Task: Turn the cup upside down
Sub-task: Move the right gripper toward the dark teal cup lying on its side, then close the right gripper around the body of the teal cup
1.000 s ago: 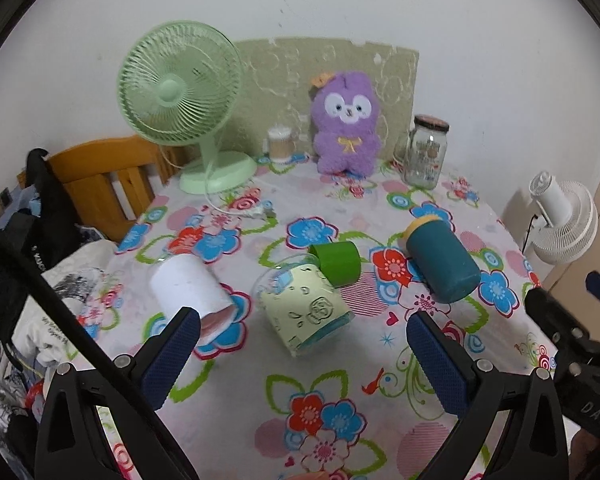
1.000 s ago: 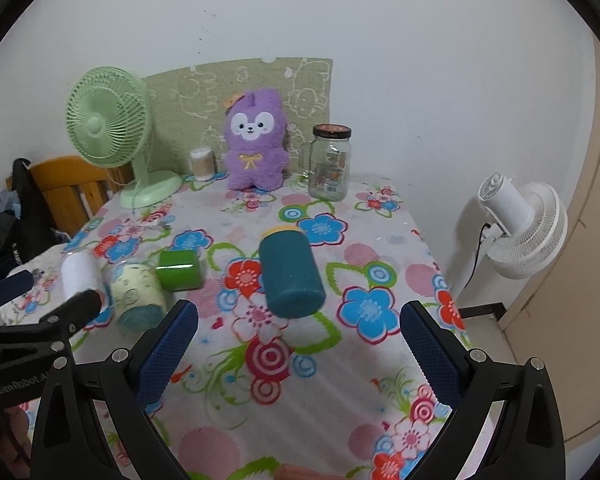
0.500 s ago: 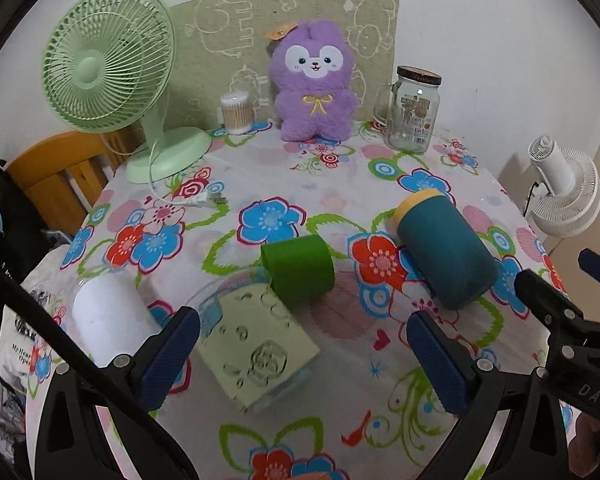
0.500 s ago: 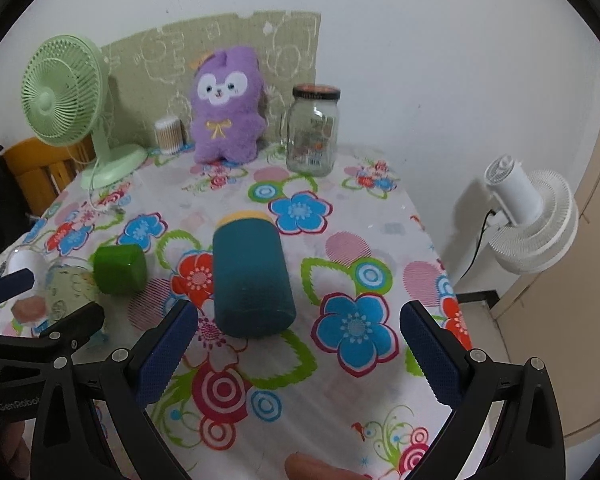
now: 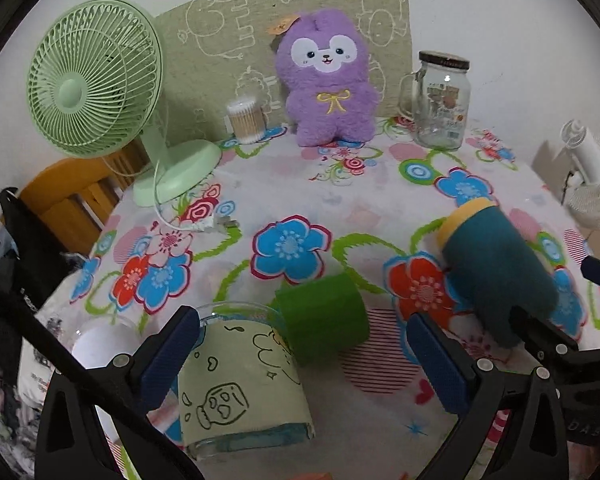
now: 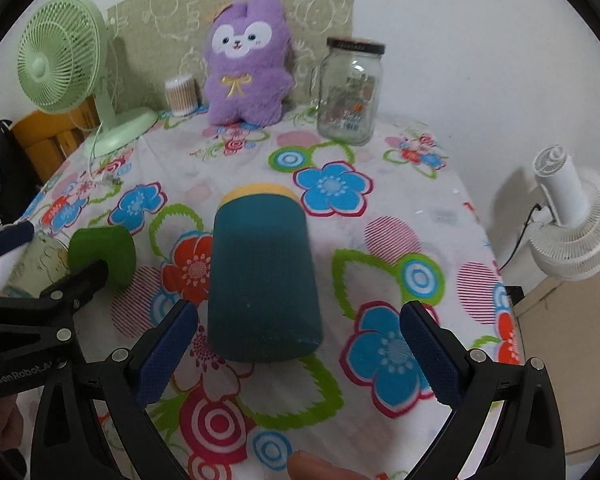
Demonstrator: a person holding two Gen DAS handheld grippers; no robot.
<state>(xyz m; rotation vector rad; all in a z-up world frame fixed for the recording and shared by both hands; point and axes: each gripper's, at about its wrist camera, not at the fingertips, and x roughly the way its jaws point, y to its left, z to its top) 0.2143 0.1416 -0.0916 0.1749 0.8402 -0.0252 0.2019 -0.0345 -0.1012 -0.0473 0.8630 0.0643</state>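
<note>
Table [image 6: 440, 184]: glossy floral cloth, white wall behind. Teal cup [image 6: 262, 280] on side, matte, cylindrical. Left hand-held gripper [image 5: 304, 360], right hand-held gripper [image 6: 298, 350]: both released.

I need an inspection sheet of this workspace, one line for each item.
Surface: table under a flowered cloth.
Job's things: teal cup, green cup, glass cup with pale sleeve, white cup, all lying on their sides.
Clutter: plush toy, glass jar, cotton swab tub, green fan.
Grippers: left gripper open, around the glass cup and green cup; right gripper open, around the teal cup.
Cables: fan cord and plug, unplugged on cloth.
Surroundings: white fan, wooden chair.
</note>
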